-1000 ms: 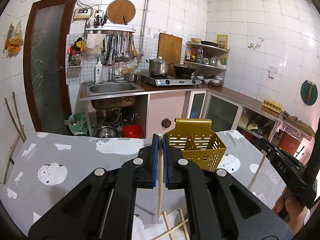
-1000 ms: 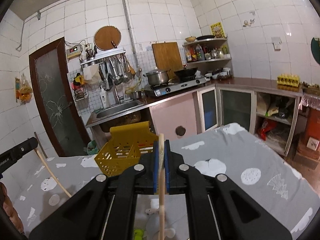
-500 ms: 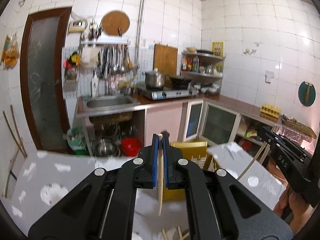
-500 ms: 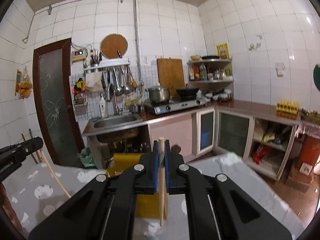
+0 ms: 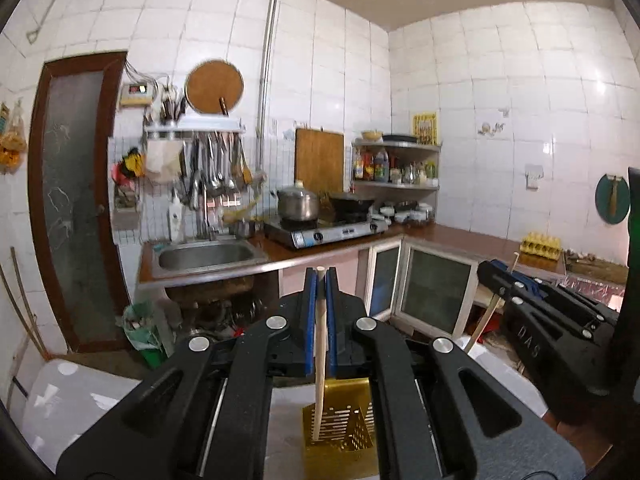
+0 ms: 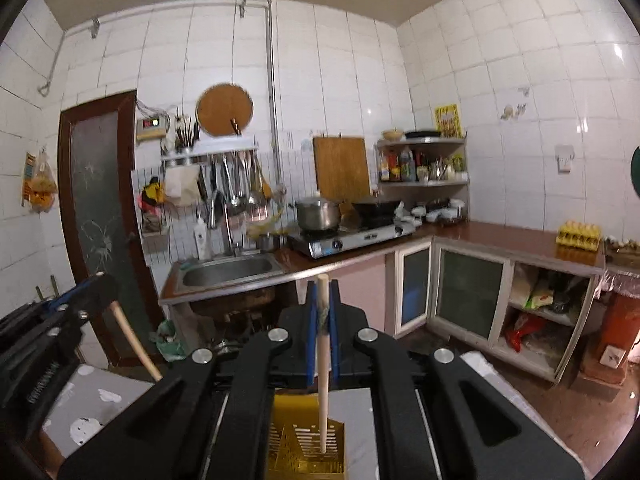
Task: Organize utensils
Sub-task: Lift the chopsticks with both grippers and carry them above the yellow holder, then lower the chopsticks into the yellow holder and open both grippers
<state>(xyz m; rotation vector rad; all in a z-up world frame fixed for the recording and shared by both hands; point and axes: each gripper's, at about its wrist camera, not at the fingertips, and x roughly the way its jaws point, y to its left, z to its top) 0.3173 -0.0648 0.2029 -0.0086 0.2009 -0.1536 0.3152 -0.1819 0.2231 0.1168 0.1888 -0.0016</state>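
Observation:
My left gripper (image 5: 319,280) is shut on a pale wooden chopstick (image 5: 319,360) that hangs almost upright, its lower tip above the open top of the yellow slotted utensil holder (image 5: 340,432). My right gripper (image 6: 323,286) is likewise shut on a second wooden chopstick (image 6: 323,380), whose tip hangs over the same holder (image 6: 308,444). Each gripper appears in the other's view: the right gripper (image 5: 496,268) at the right edge with its chopstick (image 5: 486,316), the left gripper (image 6: 100,282) at the left edge with its chopstick (image 6: 134,340).
The holder stands on a table with a grey cloth (image 6: 92,400) patterned in white. Beyond it are a sink (image 5: 206,256), a gas stove (image 5: 328,232) with a pot, hanging ladles, low cabinets (image 6: 468,292) and a brown door (image 5: 76,200).
Both grippers have risen with their chopsticks. The holder has dropped from the middle of each view to the bottom, under the chopstick tips. The loose chopsticks on the cloth are out of sight.

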